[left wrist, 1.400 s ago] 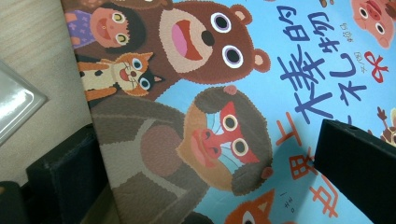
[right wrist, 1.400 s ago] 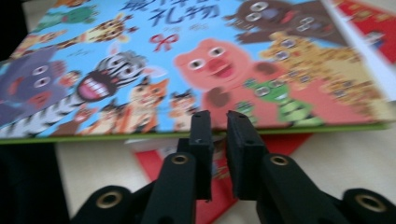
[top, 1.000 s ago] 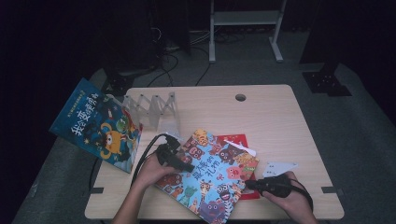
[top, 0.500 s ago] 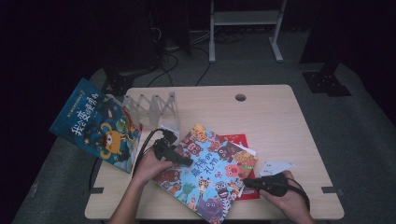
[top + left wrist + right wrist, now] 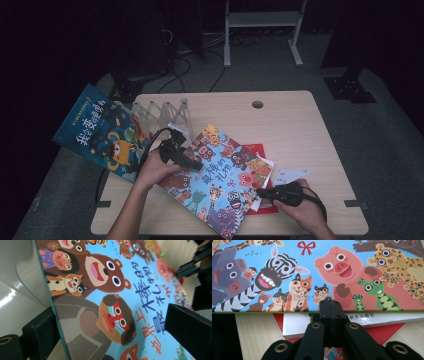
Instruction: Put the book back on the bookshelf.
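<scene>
A picture book (image 5: 220, 180) with cartoon animals on a blue cover lies slanted across the front middle of the wooden table (image 5: 300, 130). My left gripper (image 5: 192, 162) is at its left edge. In the left gripper view the cover (image 5: 120, 290) runs tilted between widely parted jaws: one jaw under the book's edge, the other over the cover, and that edge is raised. My right gripper (image 5: 262, 192) is shut, its tips (image 5: 329, 303) touching the book's near right edge (image 5: 312, 311), with nothing between them. Under the book lie a white book (image 5: 294, 326) and a red sheet (image 5: 257, 150).
A second blue picture book (image 5: 102, 132) leans at the table's left edge and hangs over it. A clear folding rack (image 5: 160, 115) stands beside it. A white card (image 5: 290, 175) lies by the right hand. A cable hole (image 5: 257, 104) sits at the back.
The left hand has risen and taken the animal book's left edge up with it, so the cover tilts more. The right gripper has stayed at the book's right edge.
</scene>
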`<state>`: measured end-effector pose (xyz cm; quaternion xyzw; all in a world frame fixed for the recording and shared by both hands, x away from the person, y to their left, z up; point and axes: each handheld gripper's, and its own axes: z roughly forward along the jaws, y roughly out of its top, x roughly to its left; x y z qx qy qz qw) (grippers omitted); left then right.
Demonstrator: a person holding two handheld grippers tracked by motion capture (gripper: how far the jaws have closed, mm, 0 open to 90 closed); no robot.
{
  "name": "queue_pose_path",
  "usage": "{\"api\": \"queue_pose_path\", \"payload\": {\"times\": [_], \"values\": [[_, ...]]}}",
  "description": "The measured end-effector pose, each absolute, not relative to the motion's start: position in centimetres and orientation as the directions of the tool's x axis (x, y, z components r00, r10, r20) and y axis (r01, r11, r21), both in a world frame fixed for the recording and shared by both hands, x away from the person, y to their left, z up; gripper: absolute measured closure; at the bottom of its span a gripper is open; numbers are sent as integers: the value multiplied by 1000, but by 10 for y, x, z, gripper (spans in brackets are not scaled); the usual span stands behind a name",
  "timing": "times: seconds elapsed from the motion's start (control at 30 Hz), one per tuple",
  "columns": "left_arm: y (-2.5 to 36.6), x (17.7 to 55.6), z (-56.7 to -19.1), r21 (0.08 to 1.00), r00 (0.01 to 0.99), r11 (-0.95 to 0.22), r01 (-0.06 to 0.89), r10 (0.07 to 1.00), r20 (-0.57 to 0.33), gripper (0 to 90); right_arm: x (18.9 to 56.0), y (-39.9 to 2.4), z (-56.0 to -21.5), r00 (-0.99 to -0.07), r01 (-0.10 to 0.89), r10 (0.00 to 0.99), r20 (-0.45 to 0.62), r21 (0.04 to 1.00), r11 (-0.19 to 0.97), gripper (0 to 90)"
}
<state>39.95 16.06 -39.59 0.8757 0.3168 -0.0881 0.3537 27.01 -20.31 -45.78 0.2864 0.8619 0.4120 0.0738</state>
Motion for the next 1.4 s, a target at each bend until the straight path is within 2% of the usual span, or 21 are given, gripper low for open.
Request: {"api": "queue_pose_path", "payload": {"times": [0.37, 0.7, 0.77, 0.97, 1.23, 1.4], "values": [[159, 403, -367, 581, 809, -569, 582, 481, -339, 77, 278, -196, -457, -833, 420, 546, 95, 750, 511, 884], [159, 407, -341, 589, 819, -582, 561, 495, -290, 162, 287, -185, -457, -842, 408, 533, 83, 744, 529, 885], [160, 409, -336, 591, 822, -587, 554, 499, -275, 221, 289, -182, -456, -843, 407, 533, 80, 743, 532, 885], [158, 412, -321, 601, 831, -596, 534, 502, -241, 288, 292, -174, -456, -842, 403, 536, 70, 741, 537, 885], [158, 414, -307, 621, 834, -583, 524, 498, -236, 416, 297, -165, -457, -833, 406, 549, 63, 745, 530, 887], [158, 413, -301, 627, 844, -583, 517, 469, -260, 535, 298, -157, -456, -825, 398, 564, 37, 746, 533, 887]]}}
